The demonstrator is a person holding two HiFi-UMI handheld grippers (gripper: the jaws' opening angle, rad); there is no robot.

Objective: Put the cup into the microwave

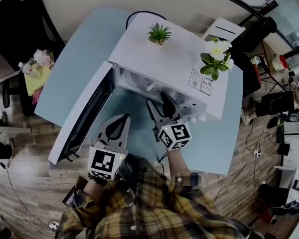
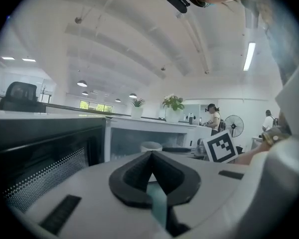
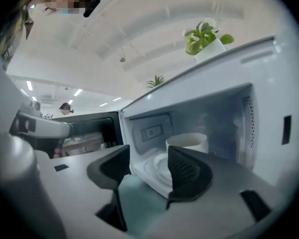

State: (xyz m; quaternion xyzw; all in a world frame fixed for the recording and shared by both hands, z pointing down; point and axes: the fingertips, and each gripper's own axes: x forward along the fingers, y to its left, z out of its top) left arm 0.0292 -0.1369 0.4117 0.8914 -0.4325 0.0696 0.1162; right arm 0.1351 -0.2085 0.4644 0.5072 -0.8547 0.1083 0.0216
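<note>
The cup (image 3: 187, 142) stood upright on the turntable (image 3: 158, 169) inside the microwave (image 3: 209, 68), directly ahead of the right tongs (image 3: 148, 159), which were open and empty just outside the cavity. The left tongs (image 2: 151, 158), closed on nothing, were farther off, beside the open door (image 2: 40, 158).

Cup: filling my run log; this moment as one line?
cup in microwave | door open | right gripper open, empty | left gripper shut

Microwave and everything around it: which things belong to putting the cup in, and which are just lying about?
Part of the job: cup, already inside; microwave; its open door; right gripper, open.

Just lying about: spiky green plant and white-flowered plant on the microwave; pink flowers at far left.
</note>
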